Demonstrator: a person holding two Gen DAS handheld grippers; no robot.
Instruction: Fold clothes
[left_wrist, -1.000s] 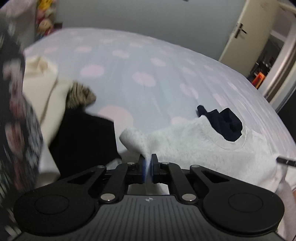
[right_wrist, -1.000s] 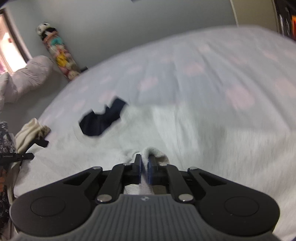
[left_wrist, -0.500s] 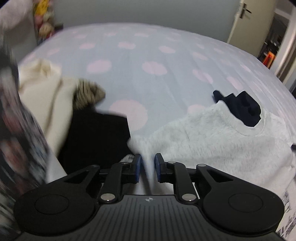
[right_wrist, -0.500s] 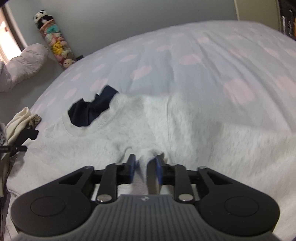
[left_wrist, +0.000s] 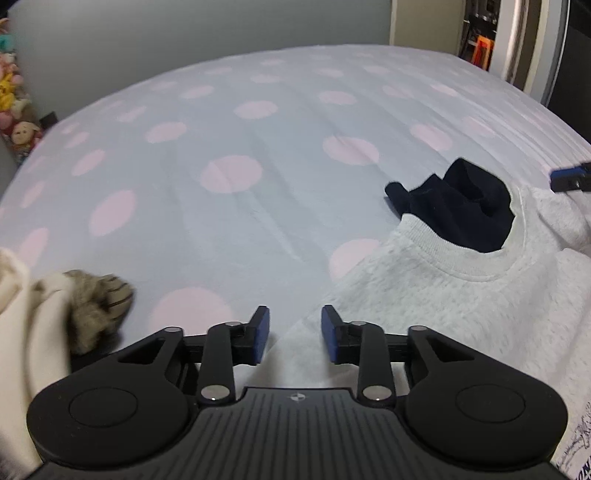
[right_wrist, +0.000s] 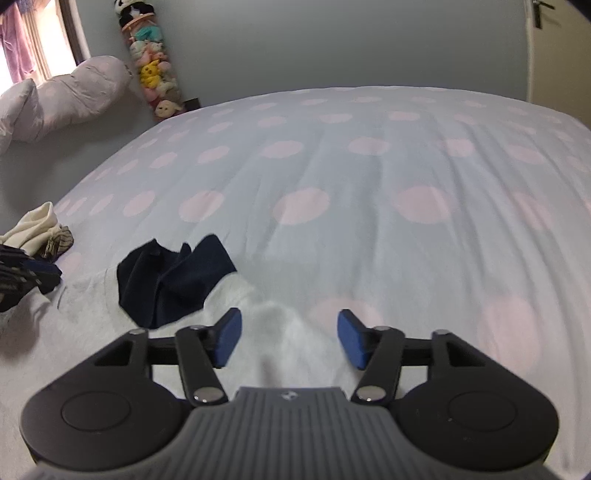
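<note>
Dim, cool, even indoor light; daylight glares through the window (right_wrist: 40, 44) at upper left of the right view. Strong fisheye bending at edges. Motion blur smears the cream garment (left_wrist: 22, 325) at lower left.

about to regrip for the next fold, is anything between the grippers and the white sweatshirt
Nothing visible blocks either one. The left gripper is open over the white sweatshirt edge, and the right gripper is open around a raised fold of it. The dark navy garment lies at the neckline, off to the side of both.

White fleece sweatshirt (left_wrist: 461, 306) flat on bed, navy garment (left_wrist: 458, 210) at collar.
</note>
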